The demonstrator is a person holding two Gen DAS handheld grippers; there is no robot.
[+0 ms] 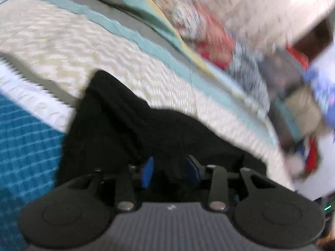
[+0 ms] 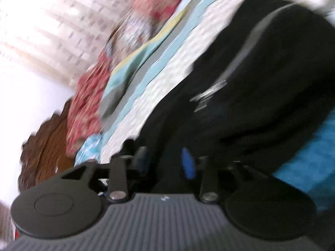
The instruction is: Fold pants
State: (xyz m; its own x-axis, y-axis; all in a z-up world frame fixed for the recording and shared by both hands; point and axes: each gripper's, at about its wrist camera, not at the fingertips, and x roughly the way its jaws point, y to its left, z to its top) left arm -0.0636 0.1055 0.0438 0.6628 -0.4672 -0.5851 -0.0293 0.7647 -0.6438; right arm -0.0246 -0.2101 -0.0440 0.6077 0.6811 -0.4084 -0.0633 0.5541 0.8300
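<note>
The left gripper (image 1: 170,172) has black cloth of the pants (image 1: 146,129) bunched between its blue pads (image 1: 149,172); the jaws stand a little apart with the fabric filling the gap, so they appear to pinch it, though blur and the dark cloth make the contact hard to read. The right gripper (image 2: 165,163) likewise has black fabric running between its jaws, one blue pad (image 2: 188,164) showing beside the cloth and the other dark and mostly hidden.

In the left wrist view the pants lie in a dark heap just ahead of the jaws, rising to a rumpled peak. In the right wrist view the pants (image 2: 261,79) spread up and to the right, crossed by a grey stripe (image 2: 251,41), with a blurred pale mark (image 2: 207,96) on them.

The pants rest on a bed covered by a cream textured bedspread (image 1: 104,48) edged with pale teal bands (image 1: 129,33). A blue checked cloth (image 1: 25,146) lies beside the pants, at the left in the left wrist view and at the lower right in the right. Beyond the bedspread sits a red floral fabric (image 2: 90,96), with a dark wooden scalloped piece (image 2: 48,146) past it. A bright patterned wall (image 2: 52,21) fills the background. Both views are heavily motion-blurred.
</note>
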